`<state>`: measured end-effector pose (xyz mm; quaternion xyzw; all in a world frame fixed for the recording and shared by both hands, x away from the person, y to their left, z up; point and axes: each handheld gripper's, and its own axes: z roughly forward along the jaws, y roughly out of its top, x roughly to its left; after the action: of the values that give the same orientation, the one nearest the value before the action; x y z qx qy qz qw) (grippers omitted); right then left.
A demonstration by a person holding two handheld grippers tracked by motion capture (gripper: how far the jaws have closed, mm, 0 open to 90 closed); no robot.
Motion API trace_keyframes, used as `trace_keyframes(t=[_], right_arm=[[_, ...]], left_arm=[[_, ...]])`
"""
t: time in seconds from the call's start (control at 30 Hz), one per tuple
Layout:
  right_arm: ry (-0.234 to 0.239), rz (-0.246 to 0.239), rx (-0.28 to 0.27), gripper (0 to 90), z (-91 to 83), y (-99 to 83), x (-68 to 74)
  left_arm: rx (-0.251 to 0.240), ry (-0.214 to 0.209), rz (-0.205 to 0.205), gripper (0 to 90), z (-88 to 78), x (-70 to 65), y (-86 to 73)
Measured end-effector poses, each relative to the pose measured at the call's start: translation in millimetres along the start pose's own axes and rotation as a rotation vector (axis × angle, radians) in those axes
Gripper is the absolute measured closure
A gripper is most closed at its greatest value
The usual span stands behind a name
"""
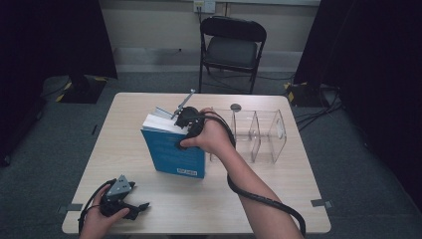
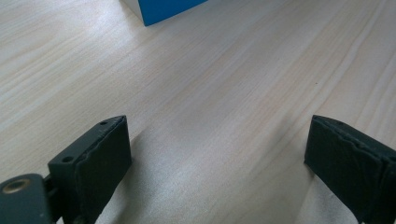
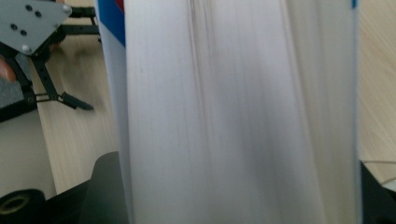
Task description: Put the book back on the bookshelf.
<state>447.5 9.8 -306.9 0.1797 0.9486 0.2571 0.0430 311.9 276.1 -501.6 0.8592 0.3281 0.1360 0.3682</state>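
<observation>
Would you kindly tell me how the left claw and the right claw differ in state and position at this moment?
The left claw stands wide open with bare wooden table between its jaws, while the right claw grips the page edges of the blue-covered book. The left claw rests low near the table's near edge; the right claw is raised at the standing book's top. Both are black, two-jawed and hand-held.

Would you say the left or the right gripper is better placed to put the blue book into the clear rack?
Right. The right gripper already straddles the top of the upright blue book, beside the clear rack. The left gripper rests open and empty at the table's near-left corner.
</observation>
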Motion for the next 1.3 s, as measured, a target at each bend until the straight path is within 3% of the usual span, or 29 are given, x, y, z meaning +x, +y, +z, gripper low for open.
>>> trace_keyframes(t=[0.13,0.43,0.53,0.7,0.73,0.87,0.97,1.03,1.3], right_arm=[[0.003,-0.030,0.054,46.3,0.1,3.2,-0.7],[0.038,-0.051,0.098,55.5,0.6,5.5,-0.3],[0.027,-0.063,0.107,60.1,-0.8,5.9,3.1],[0.015,-0.023,0.114,61.2,-1.9,5.5,7.7],[0.021,0.012,0.117,61.3,-2.5,5.0,10.7],[0.036,0.017,0.136,61.3,-6.0,4.0,17.1],[0.039,0.025,0.141,61.4,-11.2,-2.1,23.1],[0.014,0.028,0.134,61.5,-17.4,-11.4,30.0],[0.012,0.066,0.117,61.5,-32.4,-39.0,36.7]], left_arm=[[0.000,0.000,0.000,6.5,0.0,0.0,0.0],[0.000,-0.001,0.000,6.4,0.1,0.1,0.1],[-0.001,-0.002,0.000,6.3,0.2,0.1,0.0],[-0.001,-0.004,-0.003,6.2,0.2,0.1,0.0],[0.000,-0.006,-0.007,6.2,0.2,-0.2,-0.1],[-0.008,-0.009,-0.007,6.2,0.6,0.0,-0.5],[-0.008,-0.010,-0.007,6.2,0.6,-0.1,-0.5],[-0.007,-0.004,0.009,6.2,0.3,0.9,-0.2],[-0.009,-0.008,-0.005,6.2,0.6,0.0,-0.5]])
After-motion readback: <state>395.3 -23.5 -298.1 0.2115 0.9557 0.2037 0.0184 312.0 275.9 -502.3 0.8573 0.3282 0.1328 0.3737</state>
